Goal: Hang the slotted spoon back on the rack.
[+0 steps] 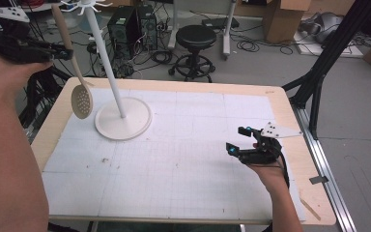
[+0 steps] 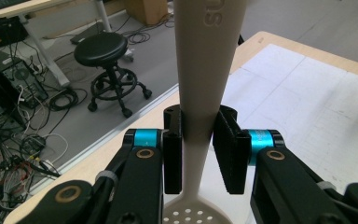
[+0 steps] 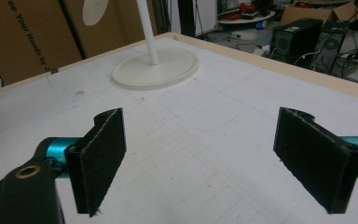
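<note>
- Two grippers on my high view: left gripper (image 1: 63, 52) is clamped on a beige slotted spoon (image 1: 81, 99), bowl hanging below the fingers beside the white stand (image 1: 123, 118). Right gripper (image 1: 239, 140) sits spread wide over the table (image 1: 174, 159).
- Left gripper view: pads (image 2: 228, 149) pinch the spoon's handle.
- Right gripper view: pads (image 3: 100, 154) far apart, stand ahead of them.

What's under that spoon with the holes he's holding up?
The spoon hangs from the left tool above the table's left edge, beside the stand's base. Nothing lies on the table below its bowl. The floor beyond that edge is partly covered by the arm.
</note>
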A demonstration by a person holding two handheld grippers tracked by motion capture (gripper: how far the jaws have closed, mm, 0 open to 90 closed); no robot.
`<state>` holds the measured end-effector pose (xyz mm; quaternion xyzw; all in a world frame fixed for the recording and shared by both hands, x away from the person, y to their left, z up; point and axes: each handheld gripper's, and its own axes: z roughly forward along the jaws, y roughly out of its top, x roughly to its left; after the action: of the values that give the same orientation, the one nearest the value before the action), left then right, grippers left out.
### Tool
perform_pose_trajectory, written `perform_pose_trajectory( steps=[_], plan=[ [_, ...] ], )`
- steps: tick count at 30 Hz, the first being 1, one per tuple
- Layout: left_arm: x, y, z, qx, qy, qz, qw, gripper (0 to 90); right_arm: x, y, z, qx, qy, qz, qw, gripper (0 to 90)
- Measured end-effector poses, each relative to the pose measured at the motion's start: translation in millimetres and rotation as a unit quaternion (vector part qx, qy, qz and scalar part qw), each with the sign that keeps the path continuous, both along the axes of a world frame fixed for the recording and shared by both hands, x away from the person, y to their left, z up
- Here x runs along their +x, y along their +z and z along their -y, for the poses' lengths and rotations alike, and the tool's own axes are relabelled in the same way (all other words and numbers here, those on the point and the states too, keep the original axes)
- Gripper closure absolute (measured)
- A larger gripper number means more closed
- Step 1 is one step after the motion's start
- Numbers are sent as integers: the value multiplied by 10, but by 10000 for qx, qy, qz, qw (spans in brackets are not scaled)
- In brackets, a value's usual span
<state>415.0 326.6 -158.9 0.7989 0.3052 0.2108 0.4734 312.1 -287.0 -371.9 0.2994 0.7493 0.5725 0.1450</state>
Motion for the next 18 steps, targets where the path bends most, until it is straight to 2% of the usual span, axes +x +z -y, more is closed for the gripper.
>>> perform_pose_trajectory(
  steps=[6, 10, 18],
  plan=[
    [23, 75, 26, 88, 47, 0, 10000, 740, -4, -2, 8, -9, 13, 18, 10000, 163],
    [25, 73, 21, 95, 41, -30, 9999, 740, -10, -1, 7, 1, 4, 14, 10000, 163],
    [57, 46, 53, 246, 62, -135, 9996, 740, -8, -5, -4, -22, 24, 18, 10000, 163]
  ],
)
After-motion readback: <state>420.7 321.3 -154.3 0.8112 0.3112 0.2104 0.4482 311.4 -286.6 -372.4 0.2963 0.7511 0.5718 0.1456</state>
